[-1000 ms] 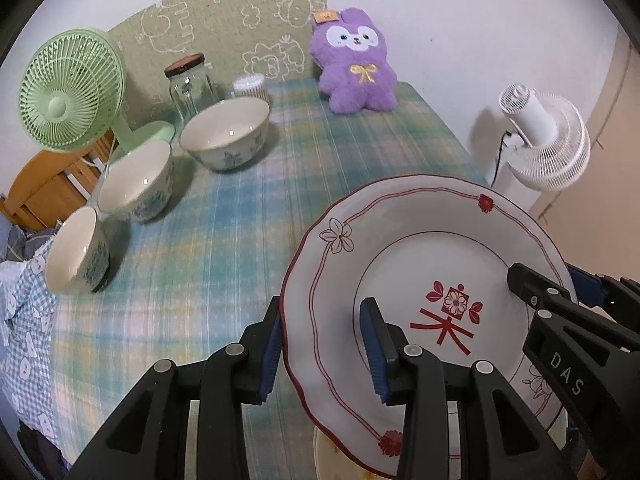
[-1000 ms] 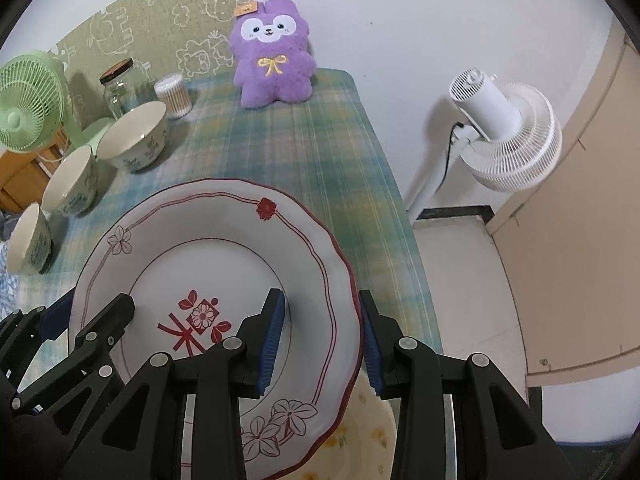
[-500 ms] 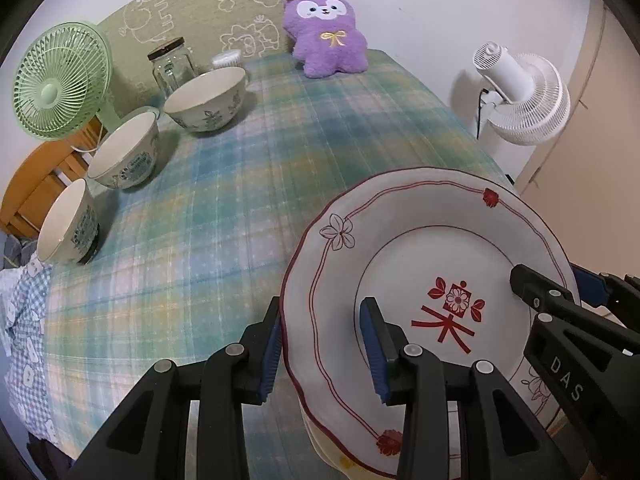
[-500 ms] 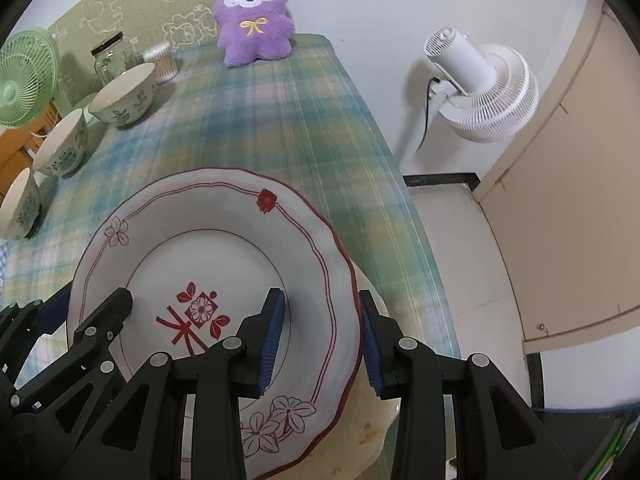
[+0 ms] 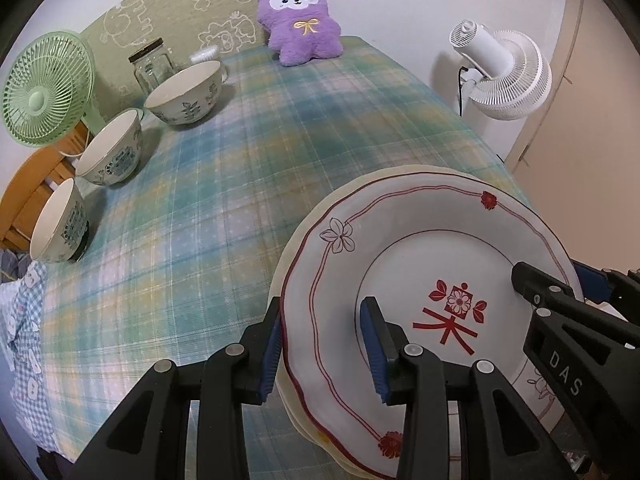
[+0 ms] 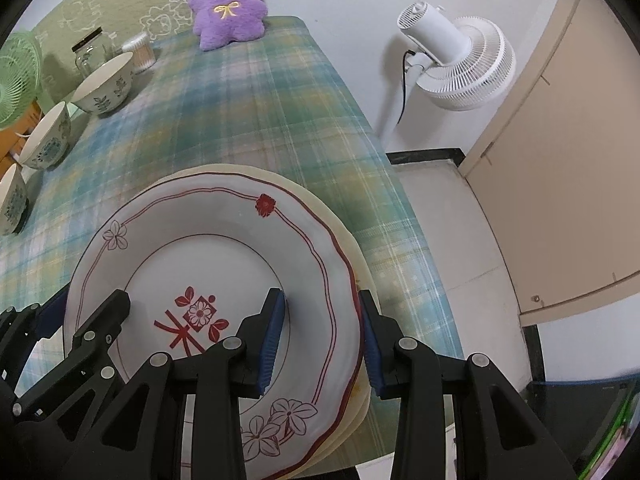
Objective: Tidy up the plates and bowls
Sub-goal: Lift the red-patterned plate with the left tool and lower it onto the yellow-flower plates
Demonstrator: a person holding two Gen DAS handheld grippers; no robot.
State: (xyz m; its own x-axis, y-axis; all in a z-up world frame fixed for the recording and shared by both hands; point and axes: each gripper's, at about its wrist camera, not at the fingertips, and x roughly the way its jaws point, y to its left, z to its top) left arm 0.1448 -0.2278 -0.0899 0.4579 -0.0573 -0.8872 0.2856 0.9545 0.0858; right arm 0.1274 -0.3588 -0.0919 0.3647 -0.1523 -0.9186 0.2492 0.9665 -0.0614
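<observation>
A white plate with red trim and a red flower mark [image 5: 404, 256] [image 6: 224, 256] is held from both sides. My left gripper [image 5: 320, 344] is shut on its left rim, one blue pad under and one over. On the plate's right rim my right gripper [image 6: 320, 336] is shut the same way. Just beneath it lies a cream plate [image 5: 304, 224] [image 6: 360, 272] at the table's near right corner; whether the two touch I cannot tell. Three patterned bowls [image 5: 184, 92] [image 5: 110, 152] [image 5: 58, 222] stand in a row along the table's left side.
The plaid-covered table [image 5: 224, 184] ends close to the right of the plates [image 6: 400, 216]. A purple plush toy [image 5: 300, 20], a glass jar [image 5: 152, 66] and a green fan [image 5: 44, 88] stand at the back. A white floor fan [image 6: 452, 56] stands beyond the right edge.
Both grippers have carried the red-trimmed plate toward the near right corner and lowered it. The cream plate beneath, barely visible before, now shows all around its rim.
</observation>
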